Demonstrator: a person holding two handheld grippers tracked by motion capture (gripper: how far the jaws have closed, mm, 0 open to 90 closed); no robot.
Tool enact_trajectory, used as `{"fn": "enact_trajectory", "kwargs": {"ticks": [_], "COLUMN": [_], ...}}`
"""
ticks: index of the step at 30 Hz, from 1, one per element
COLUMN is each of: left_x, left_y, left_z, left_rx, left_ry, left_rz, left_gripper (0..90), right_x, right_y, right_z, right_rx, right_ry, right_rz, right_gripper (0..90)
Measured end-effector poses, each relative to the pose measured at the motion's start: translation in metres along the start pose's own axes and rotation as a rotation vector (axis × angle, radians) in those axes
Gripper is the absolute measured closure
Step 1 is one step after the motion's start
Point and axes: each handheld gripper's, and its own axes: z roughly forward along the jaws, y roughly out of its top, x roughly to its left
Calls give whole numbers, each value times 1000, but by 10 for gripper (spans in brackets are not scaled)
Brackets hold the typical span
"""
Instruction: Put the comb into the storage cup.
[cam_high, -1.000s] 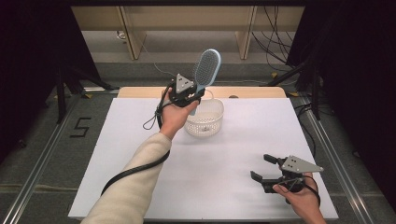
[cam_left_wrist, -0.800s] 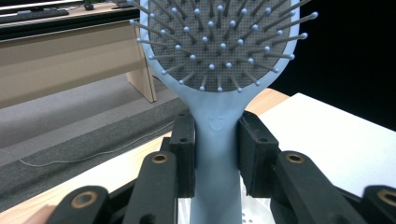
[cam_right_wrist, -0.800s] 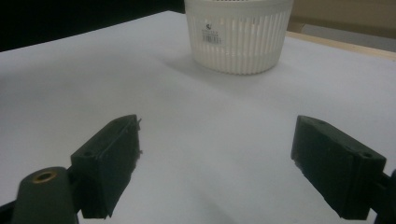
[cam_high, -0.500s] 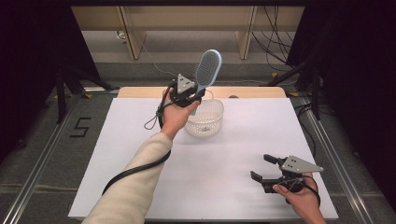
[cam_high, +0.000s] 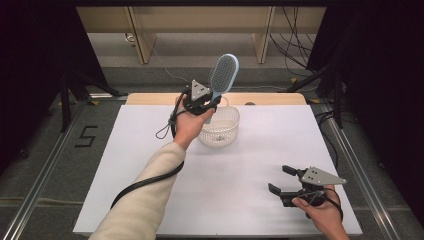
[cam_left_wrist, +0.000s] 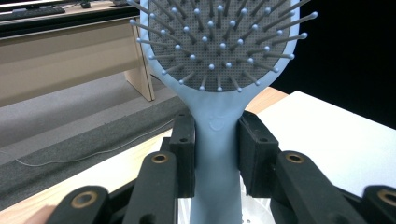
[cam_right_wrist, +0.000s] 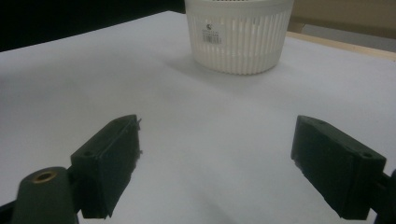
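Above the white basket (cam_high: 219, 126), the left gripper (cam_high: 204, 102) clamps the handle of a blue hairbrush (cam_high: 223, 75) – head up, probably to lower it handle-first inside. The right gripper (cam_high: 283, 181) rests near the table (cam_high: 125, 165) edge, jaws spread and empty – well apart.

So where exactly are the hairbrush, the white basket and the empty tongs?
hairbrush (cam_left_wrist: 218, 154), left gripper view, on its blue handle between the pads.
basket (cam_right_wrist: 238, 44), right gripper view, on its slatted side wall.
right tongs (cam_high: 284, 180), high view, midway between the open tips.
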Motion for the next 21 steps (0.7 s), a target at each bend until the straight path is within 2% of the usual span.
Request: {"fn": "enact_trajectory", "kwargs": {"ticks": [21], "left_x": [0], "left_y": [-3], "left_z": [6], "left_rx": [8], "left_ry": [-4], "left_rz": [2], "left_gripper": [695], "right_x": [0], "right_y": [0], "right_z": [0], "right_rx": [3], "right_ry": [-1], "right_rz": [-2], "right_gripper": [161]}}
